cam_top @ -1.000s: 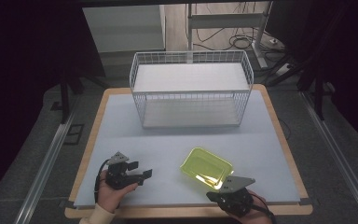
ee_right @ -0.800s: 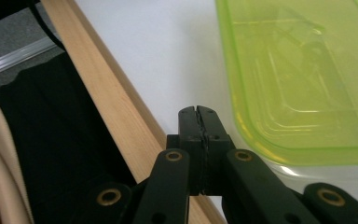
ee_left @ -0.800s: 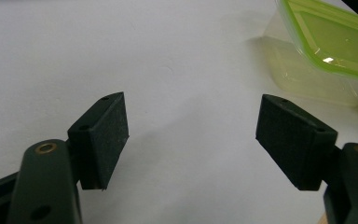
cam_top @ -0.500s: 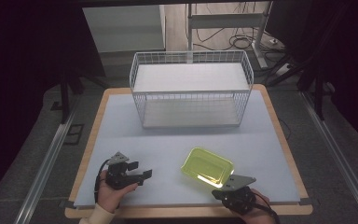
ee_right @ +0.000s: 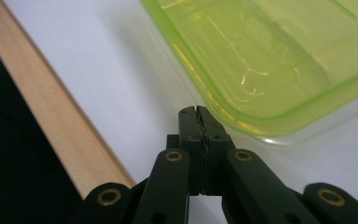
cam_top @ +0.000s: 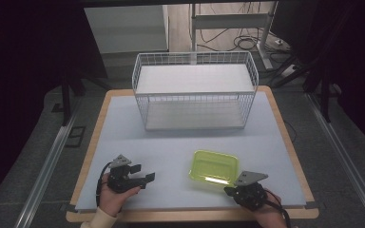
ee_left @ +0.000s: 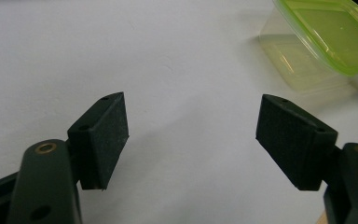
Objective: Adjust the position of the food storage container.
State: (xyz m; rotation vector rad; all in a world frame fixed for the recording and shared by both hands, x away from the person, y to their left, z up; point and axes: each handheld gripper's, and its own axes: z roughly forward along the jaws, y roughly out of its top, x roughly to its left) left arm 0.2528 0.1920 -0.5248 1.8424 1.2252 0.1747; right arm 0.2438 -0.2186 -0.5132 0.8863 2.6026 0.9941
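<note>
A yellow-green translucent plastic container (cam_top: 214, 166) lies flat on the pale mat, right of centre near the front. My right gripper (cam_top: 228, 191) is at its front right corner, low by the table's front edge. In the right gripper view the jaws (ee_right: 198, 112) are shut with nothing between them, their tips just short of the container's rim (ee_right: 279, 60). My left gripper (cam_top: 145, 173) rests at the front left, held in a hand. It is open and empty (ee_left: 193, 130) and points toward the container (ee_left: 326, 32).
A white wire basket (cam_top: 195, 111) with a shelf stands at the back middle of the mat. The wooden table border (ee_right: 51, 112) runs close beside the right gripper. Dark floor and metal rails (cam_top: 43, 175) surround the table.
The right gripper has shifted a little to the right along the front edge. The container and the left gripper have stayed where they were.
</note>
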